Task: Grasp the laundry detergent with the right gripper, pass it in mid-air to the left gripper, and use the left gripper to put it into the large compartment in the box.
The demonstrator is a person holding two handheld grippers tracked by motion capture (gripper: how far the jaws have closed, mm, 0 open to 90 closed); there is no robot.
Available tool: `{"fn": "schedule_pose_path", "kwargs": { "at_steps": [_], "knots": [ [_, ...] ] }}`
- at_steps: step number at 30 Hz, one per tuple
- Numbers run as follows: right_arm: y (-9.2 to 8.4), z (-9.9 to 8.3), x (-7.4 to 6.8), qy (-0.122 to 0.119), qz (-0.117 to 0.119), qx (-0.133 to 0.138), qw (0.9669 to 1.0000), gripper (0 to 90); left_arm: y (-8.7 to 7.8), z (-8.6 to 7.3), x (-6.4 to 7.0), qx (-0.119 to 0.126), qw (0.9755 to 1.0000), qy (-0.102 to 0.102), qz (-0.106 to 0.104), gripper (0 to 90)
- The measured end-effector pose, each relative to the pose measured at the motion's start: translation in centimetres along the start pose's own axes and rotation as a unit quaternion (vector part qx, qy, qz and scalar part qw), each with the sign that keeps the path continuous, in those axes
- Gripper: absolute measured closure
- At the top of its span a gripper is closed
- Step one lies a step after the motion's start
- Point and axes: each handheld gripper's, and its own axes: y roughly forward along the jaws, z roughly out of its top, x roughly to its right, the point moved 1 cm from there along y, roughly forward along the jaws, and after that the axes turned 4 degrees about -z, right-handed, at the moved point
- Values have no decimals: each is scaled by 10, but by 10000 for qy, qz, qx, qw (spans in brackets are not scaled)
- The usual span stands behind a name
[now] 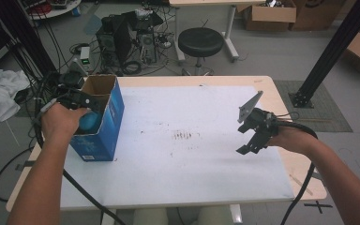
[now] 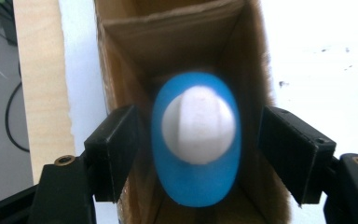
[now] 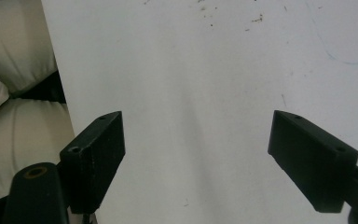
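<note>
A wooden table (image 1: 281, 101) w/ a big white sheet (image 1: 183, 140) over most of its top. At the table's left edge stands a blue cardboard box (image 1: 104, 126), open at the top, brown inside. Left gripper (image 1: 80, 101) sits over the box opening, hand behind it. Seen in the left gripper view, a blue egg-shaped object w/ a white round face (image 2: 196, 137) lies down inside the box (slightly blurred), between the two jaws; both pads stand clear of it w/ a gap each side, so nothing is gripped. Right gripper (image 1: 249, 140) hangs above the sheet's right part, well apart from the box, jaws spread wide w/ bare sheet between them, holding nothing.
</note>
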Motion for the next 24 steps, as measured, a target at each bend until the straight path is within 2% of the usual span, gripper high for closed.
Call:
{"fn": "schedule_pose_path", "kwargs": {
  "at_steps": [1,3,4,6,7,8,9,14,16,24],
  "knots": [
    [-1,-1,0,0,-9,-1,10000,186,-7,3,4,47,10000,81,-34,299],
    [-1,-1,0,6,-7,3,10000,186,-10,5,6,106,9999,100,-61,299],
    [-1,-2,0,4,-11,2,10000,186,-17,8,11,130,9996,245,-60,300],
    [-1,-2,0,17,-15,-4,10000,186,-20,10,14,151,9994,300,-44,299],
    [-1,-2,0,23,-13,0,10000,186,-25,13,19,209,9989,424,-56,298],
    [-1,-2,0,23,-15,-2,10000,186,-25,13,19,209,9989,424,-56,298],
    [-1,-2,-1,17,-14,-8,10000,186,-29,16,24,244,9983,529,-83,298],
    [-2,-2,-1,12,-13,2,10000,186,-34,21,33,273,9971,676,-220,287],
    [-2,-2,-1,4,-19,12,10000,186,-37,24,40,297,9955,847,-319,288],
    [-3,-3,-1,23,-21,21,10000,186,-43,32,54,330,9923,1120,-406,286]
  ]
}}
